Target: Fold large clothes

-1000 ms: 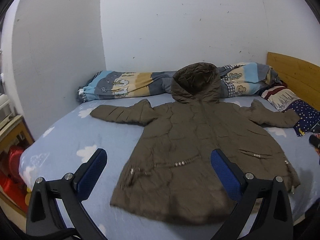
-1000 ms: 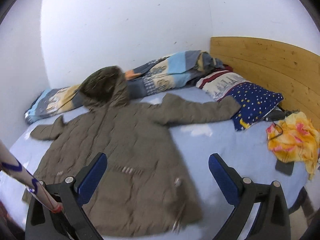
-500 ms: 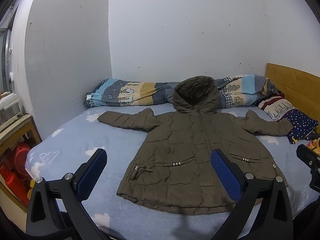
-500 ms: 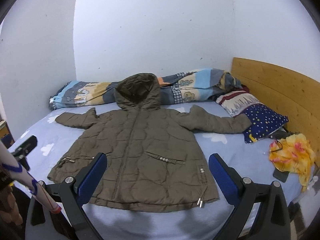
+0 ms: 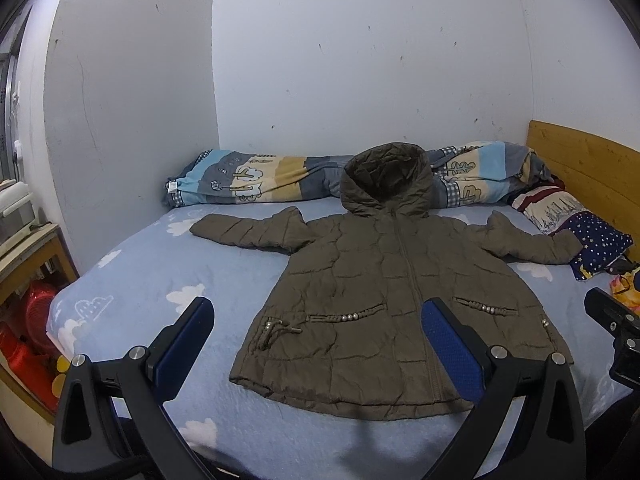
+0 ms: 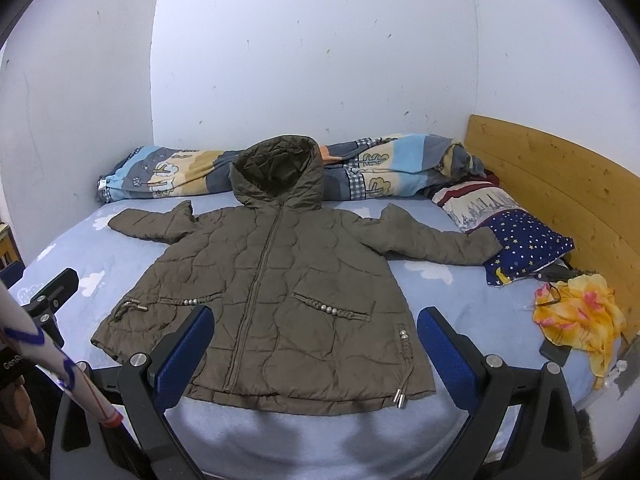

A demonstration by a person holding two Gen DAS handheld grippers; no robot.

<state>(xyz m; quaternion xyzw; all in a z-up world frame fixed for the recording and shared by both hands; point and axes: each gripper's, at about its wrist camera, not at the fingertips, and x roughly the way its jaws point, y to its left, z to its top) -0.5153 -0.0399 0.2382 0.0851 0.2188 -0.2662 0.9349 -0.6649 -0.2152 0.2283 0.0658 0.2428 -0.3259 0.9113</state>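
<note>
- The olive quilted hooded jacket [image 5: 394, 280] lies flat and face up on the bed [image 5: 160, 280], zipped, sleeves out to both sides.
- Its hood [image 6: 278, 174] rests against the rolled patterned duvet [image 6: 180, 170] by the wall.
- Left gripper [image 5: 316, 344] hovers above the hem, fingers spread wide, holding nothing.
- Right gripper [image 6: 314, 346] likewise, fingers spread and empty.
- The right sleeve cuff touches a starry blue pillow [image 6: 528, 244]; a yellow cloth [image 6: 580, 312] sits beside the wooden headboard [image 6: 560, 184].

Jacket [image 5: 384, 304] on bed [image 5: 160, 280] (quilt [image 5: 248, 178] behind)
</note>
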